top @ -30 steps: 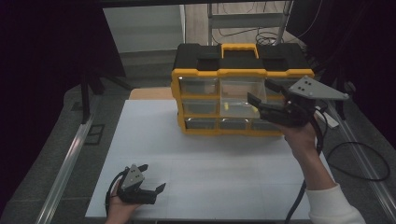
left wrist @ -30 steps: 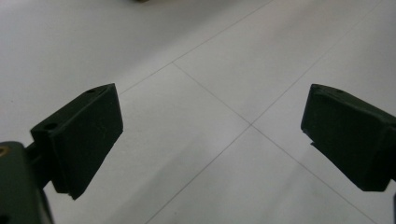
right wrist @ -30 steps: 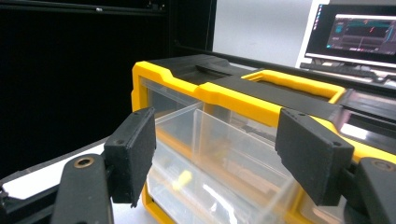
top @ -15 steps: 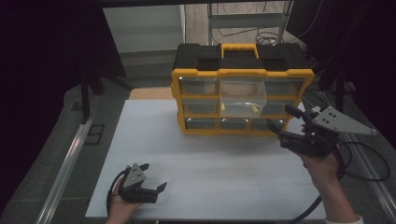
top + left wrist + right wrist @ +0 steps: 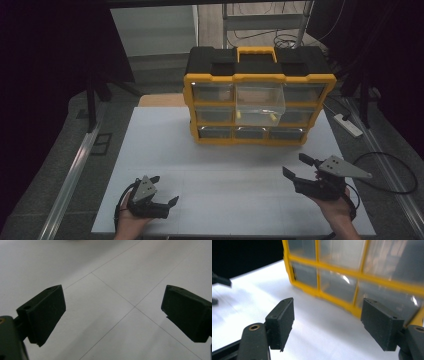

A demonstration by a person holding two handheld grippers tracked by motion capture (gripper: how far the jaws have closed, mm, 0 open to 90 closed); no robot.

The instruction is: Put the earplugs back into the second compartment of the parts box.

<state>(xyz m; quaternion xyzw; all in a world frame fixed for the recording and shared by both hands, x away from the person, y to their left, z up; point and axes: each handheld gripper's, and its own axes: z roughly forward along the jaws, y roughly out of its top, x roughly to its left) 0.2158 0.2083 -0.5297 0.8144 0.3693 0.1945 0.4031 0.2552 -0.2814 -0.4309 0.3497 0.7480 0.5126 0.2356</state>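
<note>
A yellow and black organiser box [image 5: 260, 67] with several clear drawers stands at the back middle of the white table [image 5: 165, 145]. Its top middle drawer [image 5: 260, 102] sticks out toward me, and small yellow pieces [image 5: 273, 116] show through the clear plastic. My right gripper [image 5: 296, 166] hovers open over the table's front right, well short of the box, holding nothing. In the right gripper view its jaws [image 5: 328, 315] point at the organiser's lower drawers [image 5: 337, 285]. My left gripper [image 5: 165, 190] rests open at the front left; its jaws [image 5: 112, 307] frame bare table.
A power strip [image 5: 350, 125] and a black cable [image 5: 395, 170] lie off the table's right edge. Metal rails [image 5: 75, 165] run along both sides. A shelf with cables [image 5: 280, 30] stands behind the box.
My right gripper has left the top middle drawer and come down toward the front right of the table. The drawer stays pulled out. The left gripper has not moved.
</note>
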